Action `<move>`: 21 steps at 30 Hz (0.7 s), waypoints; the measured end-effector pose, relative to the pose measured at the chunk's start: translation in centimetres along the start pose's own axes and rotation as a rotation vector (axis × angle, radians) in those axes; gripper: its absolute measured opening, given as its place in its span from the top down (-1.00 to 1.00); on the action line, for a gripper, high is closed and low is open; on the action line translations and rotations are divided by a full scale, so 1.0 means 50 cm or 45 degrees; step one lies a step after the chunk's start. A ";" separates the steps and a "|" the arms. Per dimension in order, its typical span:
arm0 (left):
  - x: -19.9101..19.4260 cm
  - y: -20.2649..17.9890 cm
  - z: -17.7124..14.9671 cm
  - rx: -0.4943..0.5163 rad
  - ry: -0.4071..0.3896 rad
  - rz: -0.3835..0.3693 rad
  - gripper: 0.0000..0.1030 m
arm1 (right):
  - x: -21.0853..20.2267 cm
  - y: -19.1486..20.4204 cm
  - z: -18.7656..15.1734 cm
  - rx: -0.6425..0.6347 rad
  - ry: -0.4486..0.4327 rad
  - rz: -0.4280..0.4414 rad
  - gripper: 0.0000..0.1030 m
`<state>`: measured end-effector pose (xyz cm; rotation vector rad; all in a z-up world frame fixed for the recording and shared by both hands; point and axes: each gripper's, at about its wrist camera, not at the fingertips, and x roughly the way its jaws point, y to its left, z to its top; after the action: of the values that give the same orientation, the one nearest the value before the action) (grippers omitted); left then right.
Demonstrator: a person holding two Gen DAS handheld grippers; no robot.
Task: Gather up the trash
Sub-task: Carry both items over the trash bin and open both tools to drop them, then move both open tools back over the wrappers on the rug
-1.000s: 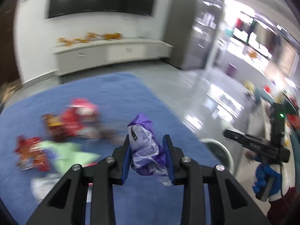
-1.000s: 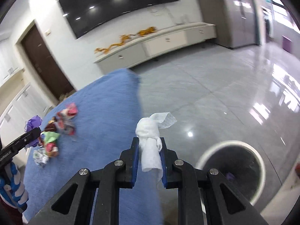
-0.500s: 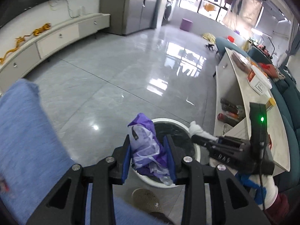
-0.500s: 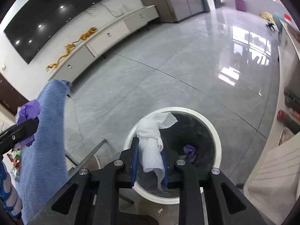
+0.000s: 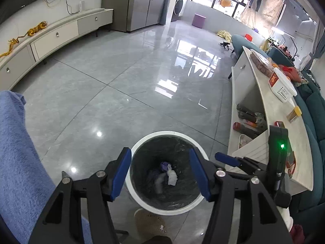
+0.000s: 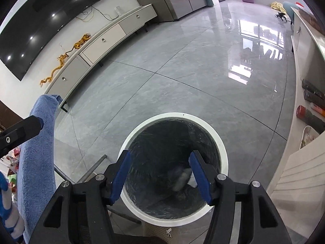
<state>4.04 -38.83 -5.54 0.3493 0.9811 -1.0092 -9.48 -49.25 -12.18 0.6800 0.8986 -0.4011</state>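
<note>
A white-rimmed trash bin [image 5: 166, 132] with a black liner stands on the floor right under both grippers. My left gripper [image 5: 159, 154] hangs over its mouth, its jaws opening with nothing between them. At the bottom lie a purple wrapper [image 5: 165, 165] and a white tissue [image 5: 172, 178]. My right gripper [image 6: 160, 155] is also above the bin [image 6: 223, 158], its jaws opening and empty. A blurred white tissue [image 6: 183, 178] shows inside the bin, beside its right pad. One blue finger [image 5: 227, 159] of the right gripper shows in the left wrist view.
The blue-clothed table [image 5: 16, 152] is at the left, with a few wrappers [image 6: 12, 162] at its far edge. A white counter [image 5: 280, 109] with boxes and bottles runs along the right. A brown slipper [image 5: 150, 219] lies near the bin. Grey tiled floor spreads beyond.
Both grippers swung from the blue table to above the bin and sank. Their jaws opened. The purple wrapper and the white tissue left the pads and dropped into the bin.
</note>
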 end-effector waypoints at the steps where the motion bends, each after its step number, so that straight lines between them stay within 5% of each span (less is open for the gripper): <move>1: -0.008 0.003 -0.006 0.000 -0.004 0.008 -0.12 | -0.005 0.002 -0.004 -0.002 -0.003 -0.005 -0.13; 21: -0.252 0.165 -0.184 -0.117 -0.166 0.244 -0.12 | -0.097 0.154 -0.047 -0.223 -0.071 0.019 -0.12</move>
<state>3.92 -21.59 -1.69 0.2916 0.8558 -0.8005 -9.12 -41.83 -6.39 0.5122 0.8643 -0.3222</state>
